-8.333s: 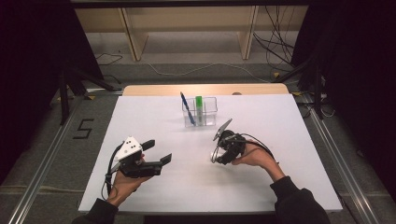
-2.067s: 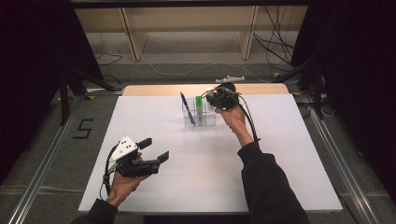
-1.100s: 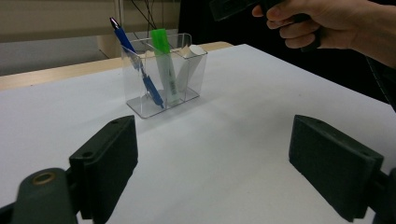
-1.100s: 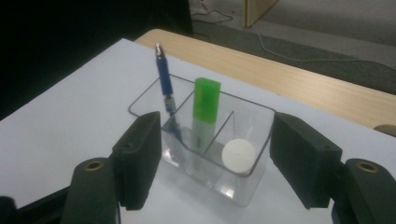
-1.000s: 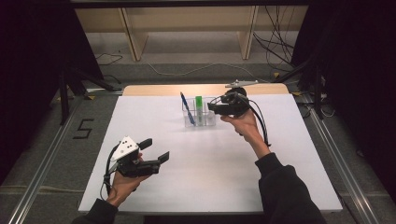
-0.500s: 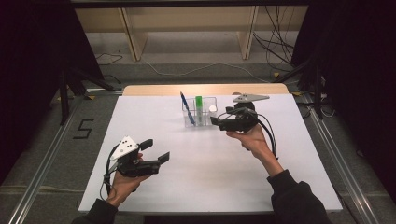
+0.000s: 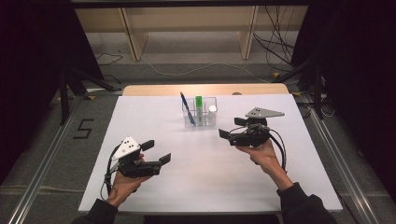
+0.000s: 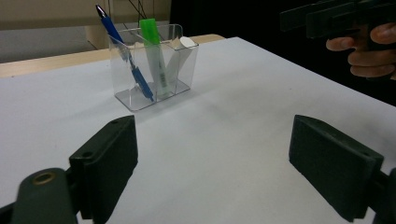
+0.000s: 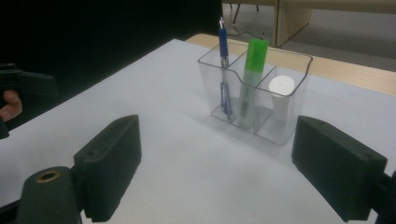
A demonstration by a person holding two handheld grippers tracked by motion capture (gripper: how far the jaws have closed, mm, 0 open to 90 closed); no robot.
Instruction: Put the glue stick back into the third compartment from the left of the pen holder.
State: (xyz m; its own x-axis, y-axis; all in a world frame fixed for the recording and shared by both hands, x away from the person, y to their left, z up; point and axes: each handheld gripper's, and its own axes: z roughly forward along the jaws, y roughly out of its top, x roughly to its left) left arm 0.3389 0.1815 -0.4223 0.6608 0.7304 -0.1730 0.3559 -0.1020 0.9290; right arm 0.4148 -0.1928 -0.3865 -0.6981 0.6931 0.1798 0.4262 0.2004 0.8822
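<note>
Clear three-compartment plastic organiser [image 7: 200,112] sits at table's 12 o'clock, holding upright blue pen [image 7: 187,106], green highlighter [image 7: 199,108], white cylinder [image 7: 212,112]. My right gripper [image 7: 227,128], nearer, at its 4 o'clock; left gripper [image 7: 156,152] at 7 o'clock; both released, empty.

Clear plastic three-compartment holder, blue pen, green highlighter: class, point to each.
Clear plastic three-compartment holder [image 9: 285,133], right gripper view, front wall.
Blue pen [image 9: 223,44], right gripper view, upper barrel.
Green highlighter [image 8: 150,31], left gripper view, cap.

My left gripper [image 7: 156,152] and right gripper [image 7: 232,128] are black, cabled, topped by three-cornered plates, white-dotted at nine o'clock; my sleeves [image 7: 306,206] are dark.
</note>
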